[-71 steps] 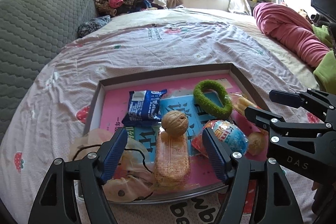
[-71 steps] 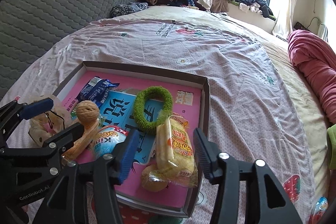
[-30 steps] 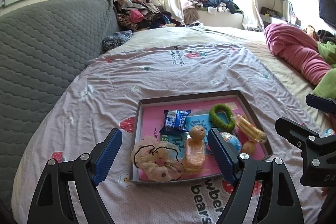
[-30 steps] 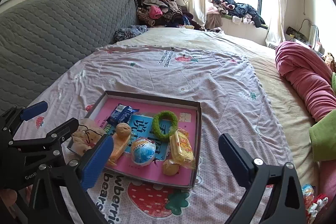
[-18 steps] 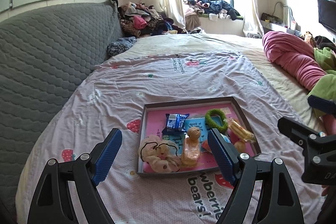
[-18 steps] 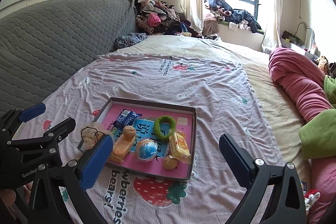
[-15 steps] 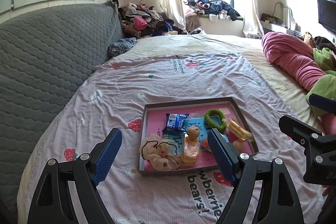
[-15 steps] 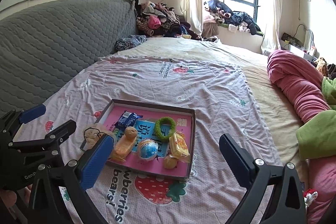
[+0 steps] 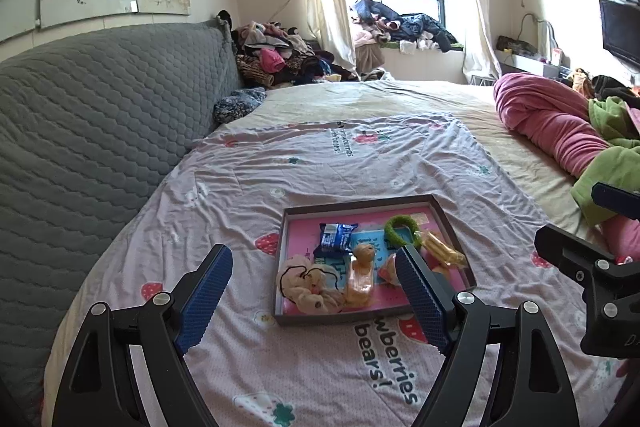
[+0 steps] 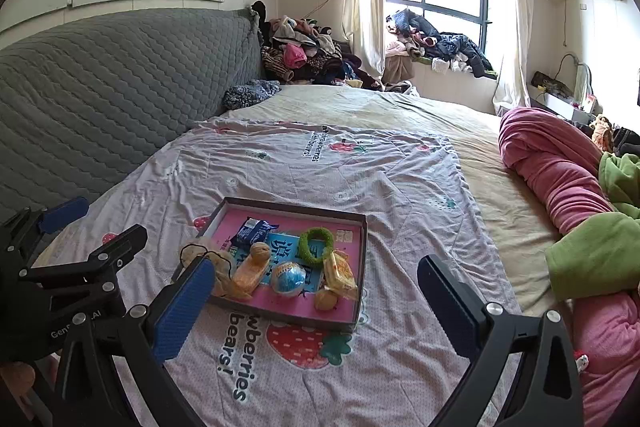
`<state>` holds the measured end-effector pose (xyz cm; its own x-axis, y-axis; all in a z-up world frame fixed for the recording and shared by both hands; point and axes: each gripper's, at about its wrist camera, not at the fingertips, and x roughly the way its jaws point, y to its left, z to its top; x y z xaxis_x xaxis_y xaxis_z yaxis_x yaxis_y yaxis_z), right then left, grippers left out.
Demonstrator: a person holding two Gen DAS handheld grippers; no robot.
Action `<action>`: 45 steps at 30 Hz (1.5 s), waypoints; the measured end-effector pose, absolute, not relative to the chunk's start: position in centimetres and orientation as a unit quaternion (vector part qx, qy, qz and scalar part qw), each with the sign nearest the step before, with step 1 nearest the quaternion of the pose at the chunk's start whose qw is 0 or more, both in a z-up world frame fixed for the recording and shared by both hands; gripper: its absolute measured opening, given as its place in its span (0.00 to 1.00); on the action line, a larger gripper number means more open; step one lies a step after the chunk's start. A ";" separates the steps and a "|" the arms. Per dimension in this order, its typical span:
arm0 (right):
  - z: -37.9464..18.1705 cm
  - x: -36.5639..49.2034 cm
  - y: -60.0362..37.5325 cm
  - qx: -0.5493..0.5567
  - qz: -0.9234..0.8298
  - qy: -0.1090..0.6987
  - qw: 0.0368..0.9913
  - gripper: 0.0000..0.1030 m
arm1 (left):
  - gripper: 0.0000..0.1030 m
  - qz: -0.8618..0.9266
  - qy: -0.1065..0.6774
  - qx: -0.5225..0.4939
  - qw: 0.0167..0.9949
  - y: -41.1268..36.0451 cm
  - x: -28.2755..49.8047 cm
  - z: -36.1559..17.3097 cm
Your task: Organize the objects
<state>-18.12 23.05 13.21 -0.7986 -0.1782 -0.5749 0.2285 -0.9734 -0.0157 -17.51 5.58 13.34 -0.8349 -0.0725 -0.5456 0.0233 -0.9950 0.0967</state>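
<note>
A shallow box (image 9: 280,267) (image 10: 362,259) with a pink bottom lies on the bed. In it are a blue snack packet (image 9: 334,237) (image 10: 254,230), a green ring (image 9: 400,231) (image 10: 316,243), a walnut (image 9: 364,251) (image 10: 260,251) on a biscuit pack (image 9: 360,279), a blue ball-shaped toy (image 10: 288,277), a yellow snack pack (image 10: 340,275) and a beige scrunchie (image 9: 308,285). My left gripper (image 9: 316,297) is open and empty, held back from the box. My right gripper (image 10: 316,307) is open and empty, also held back from the box.
The bed has a pink strawberry-print sheet (image 9: 320,163). A grey quilted headboard (image 9: 100,115) runs along the left. A pink blanket (image 9: 552,127) and green cloth (image 10: 596,255) lie on the right. Piles of clothes (image 9: 280,55) sit at the far end by the window.
Both grippers have pulled back and up from the box, which looks smaller now. Both jaws have opened wider since 2.4 s ago. The objects in the box have not moved.
</note>
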 end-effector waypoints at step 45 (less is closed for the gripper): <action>8.9 -4.4 22.4 0.318 -0.940 0.046 0.118 0.99 | 0.82 -0.954 -0.034 0.297 0.025 4.7 -3.8 10.3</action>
<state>-4.39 22.40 8.87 -0.7696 -0.1915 -0.6092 0.2502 -0.9681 -0.0116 -3.79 4.75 10.30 -0.8229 -0.0677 -0.5641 0.0270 -0.9964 0.0802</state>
